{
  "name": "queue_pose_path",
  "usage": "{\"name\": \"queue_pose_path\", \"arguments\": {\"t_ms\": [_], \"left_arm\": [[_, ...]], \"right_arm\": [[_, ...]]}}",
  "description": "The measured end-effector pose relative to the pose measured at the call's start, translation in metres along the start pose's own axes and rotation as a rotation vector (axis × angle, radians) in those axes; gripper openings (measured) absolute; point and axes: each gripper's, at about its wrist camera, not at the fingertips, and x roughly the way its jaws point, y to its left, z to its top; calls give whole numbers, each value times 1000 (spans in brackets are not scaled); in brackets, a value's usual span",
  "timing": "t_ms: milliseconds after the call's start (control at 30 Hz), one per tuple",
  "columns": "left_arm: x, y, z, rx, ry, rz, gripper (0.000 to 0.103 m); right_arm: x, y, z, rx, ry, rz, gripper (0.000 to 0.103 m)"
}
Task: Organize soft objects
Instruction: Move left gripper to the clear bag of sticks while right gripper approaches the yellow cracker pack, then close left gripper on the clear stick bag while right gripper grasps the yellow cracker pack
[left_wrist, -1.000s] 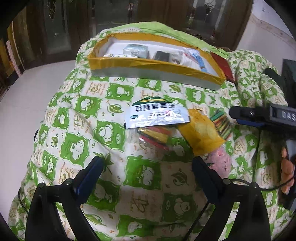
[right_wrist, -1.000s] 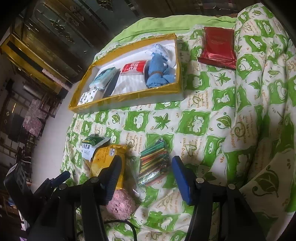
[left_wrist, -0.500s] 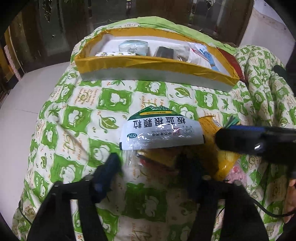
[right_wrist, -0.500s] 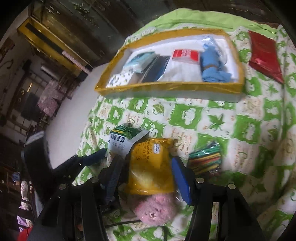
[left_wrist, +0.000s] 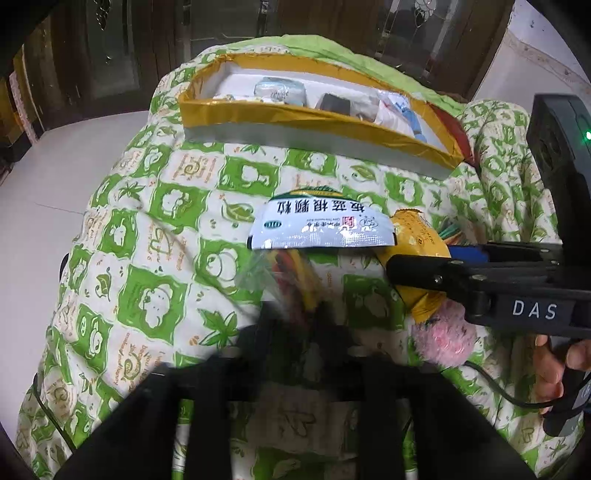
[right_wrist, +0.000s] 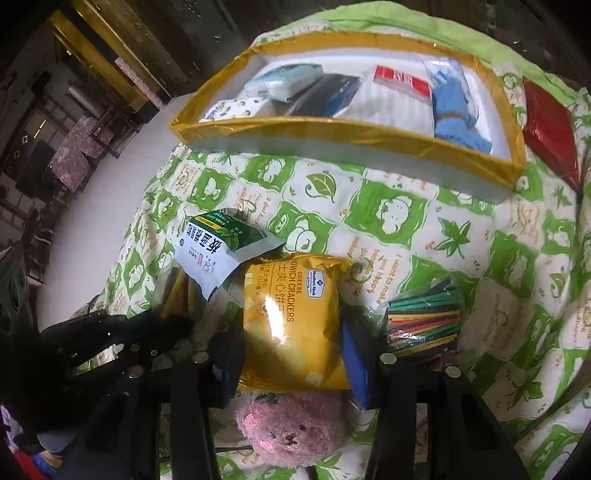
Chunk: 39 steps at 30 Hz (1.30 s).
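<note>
- Left gripper (left_wrist: 295, 308): jaws pressed together, pinching the clear bag of coloured sticks (left_wrist: 291, 273) on the quilt (left_wrist: 155, 229).
- Right gripper (right_wrist: 291, 354): jaws spread, straddling the yellow cheese cracker packet (right_wrist: 295, 321), beside the pink plush toy (right_wrist: 291, 428).
</note>
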Motion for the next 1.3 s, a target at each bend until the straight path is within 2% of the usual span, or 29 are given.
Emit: {"name": "queue_pose_path", "arguments": {"t_ms": [33, 67, 233, 300, 367, 400, 433, 467, 733, 1000, 1300], "left_arm": [[-2, -1, 0, -5, -16, 0, 64], [-2, -2, 1, -6, -25, -2, 69], [8, 0, 7, -42, -11, -11, 69], [14, -1, 10, -46, -7, 9, 64], [18, -2, 10, -37, -7, 43, 39], [17, 0, 10, -42, -11, 47, 35], [17, 2, 10, -49, -12, 42, 22], [15, 6, 10, -65, -12, 33, 17], [0, 10, -2, -74, -36, 5, 16], [-2, 11, -8, -88, -20, -17, 16], [-19, 17, -17, -118, -65, -1, 16]], "right_arm": [[-1, -3, 0, 5, -9, 0, 49], [-3, -4, -1, 13, -15, 1, 48], [-5, -13, -3, 44, -19, 15, 48], [-5, -12, -2, 47, -20, 19, 48], [-7, -13, -2, 46, -26, 20, 48], [-7, -13, -2, 45, -28, 19, 48], [-9, -14, -2, 43, -31, 18, 48], [-9, -14, -3, 40, -32, 16, 48], [-28, -16, -14, 31, -91, 10, 48], [-55, -46, -12, 126, -177, -6, 48], [-60, -51, -10, 123, -179, 12, 48]]}}
